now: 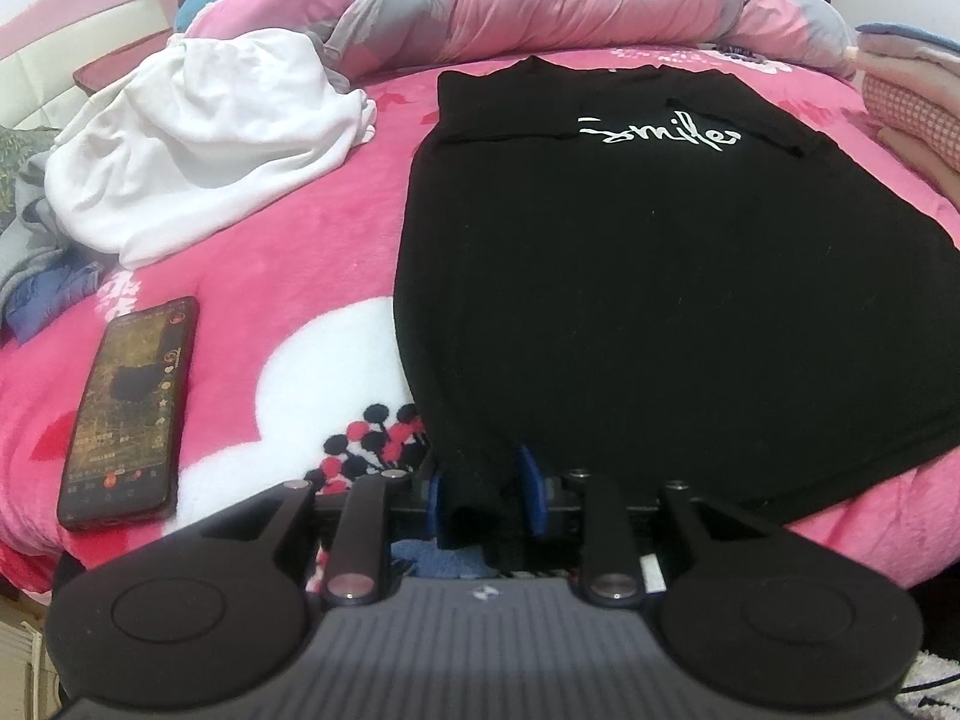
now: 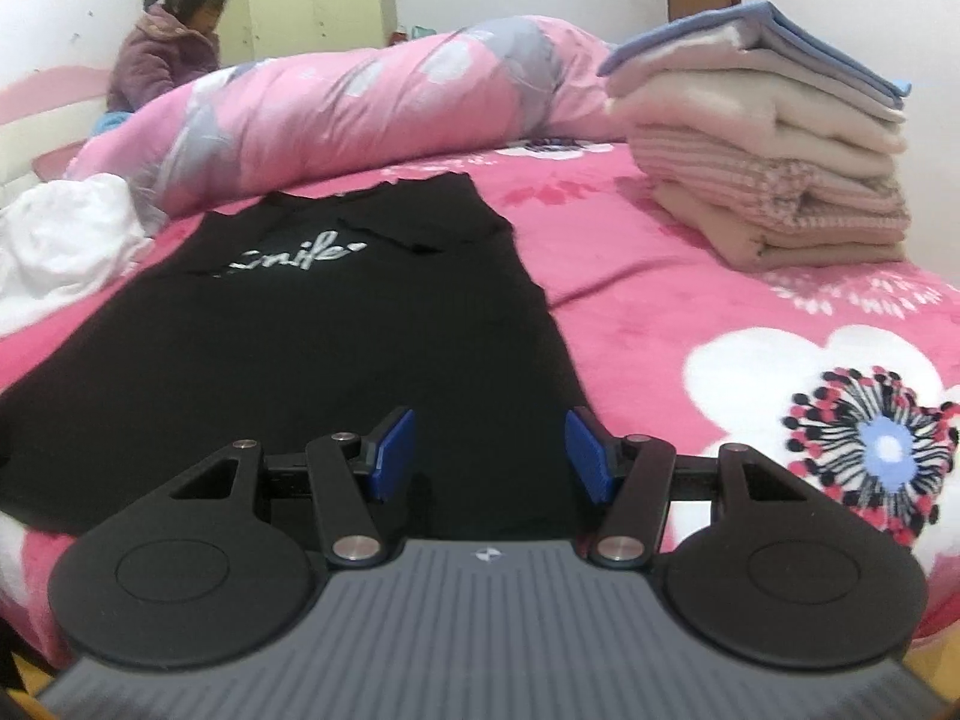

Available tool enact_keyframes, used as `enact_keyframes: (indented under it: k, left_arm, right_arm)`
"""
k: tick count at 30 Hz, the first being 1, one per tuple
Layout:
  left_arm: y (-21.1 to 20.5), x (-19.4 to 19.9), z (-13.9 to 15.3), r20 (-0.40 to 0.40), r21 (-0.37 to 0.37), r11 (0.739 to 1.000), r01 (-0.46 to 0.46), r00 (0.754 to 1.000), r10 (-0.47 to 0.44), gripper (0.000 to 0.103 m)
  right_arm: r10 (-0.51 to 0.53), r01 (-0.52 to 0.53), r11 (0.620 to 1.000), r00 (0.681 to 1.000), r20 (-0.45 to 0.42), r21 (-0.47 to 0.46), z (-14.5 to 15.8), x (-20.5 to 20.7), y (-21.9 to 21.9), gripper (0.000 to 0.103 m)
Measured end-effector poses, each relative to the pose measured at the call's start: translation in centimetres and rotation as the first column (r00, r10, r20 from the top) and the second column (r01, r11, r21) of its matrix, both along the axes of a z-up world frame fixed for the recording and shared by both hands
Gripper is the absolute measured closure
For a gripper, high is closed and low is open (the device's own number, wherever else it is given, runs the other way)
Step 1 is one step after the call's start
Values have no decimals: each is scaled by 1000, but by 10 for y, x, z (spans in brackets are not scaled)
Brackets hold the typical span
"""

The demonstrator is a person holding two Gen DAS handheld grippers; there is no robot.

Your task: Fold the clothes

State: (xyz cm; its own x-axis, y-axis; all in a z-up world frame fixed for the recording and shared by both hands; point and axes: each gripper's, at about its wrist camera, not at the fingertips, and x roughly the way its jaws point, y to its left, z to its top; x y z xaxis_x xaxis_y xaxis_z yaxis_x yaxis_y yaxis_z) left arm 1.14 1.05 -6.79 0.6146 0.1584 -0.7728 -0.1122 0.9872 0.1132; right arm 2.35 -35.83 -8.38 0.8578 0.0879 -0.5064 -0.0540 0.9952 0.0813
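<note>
- Black T-shirt point(image 1: 660, 300): lies flat on the pink floral bed point(image 1: 288, 252), sleeves folded in; white script on the chest reads "Smile".
- Left claw point(image 1: 483, 498): its blue pads sit narrowly apart with the shirt's near hem corner pinched between them.
- Right claw point(image 2: 489, 456): jaws stand apart over the shirt's near hem, gripping nothing.
- Left wrist view alone: a phone point(image 1: 129, 408) with a lit screen, text unreadable, beside a crumpled white garment point(image 1: 198, 144).
- Right wrist view alone: a stack of folded clothes point(image 2: 774, 162) and a seated person point(image 2: 165, 42) beyond the rolled quilt point(image 2: 360, 114).
</note>
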Motion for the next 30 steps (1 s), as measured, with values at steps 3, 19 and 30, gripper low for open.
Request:
enact_keyframes:
  k: [3,19,30]
  left_arm:
    - [-1,0,0,-1,5,1000,0,1000,0,75]
    - [1,0,-2,14,23,1000,-15,1000,15,60]
    - [13,-7,-4,46,-47,999,-26,999,28,56]
  right_arm:
    - [-13,14,1000,1000,-20,19,-3,5,-8,48]
    - [-17,58,957,990,-143,286,-13,24,-39,47]
    - [-31,80,952,985,-169,294,-11,26,-35,46]
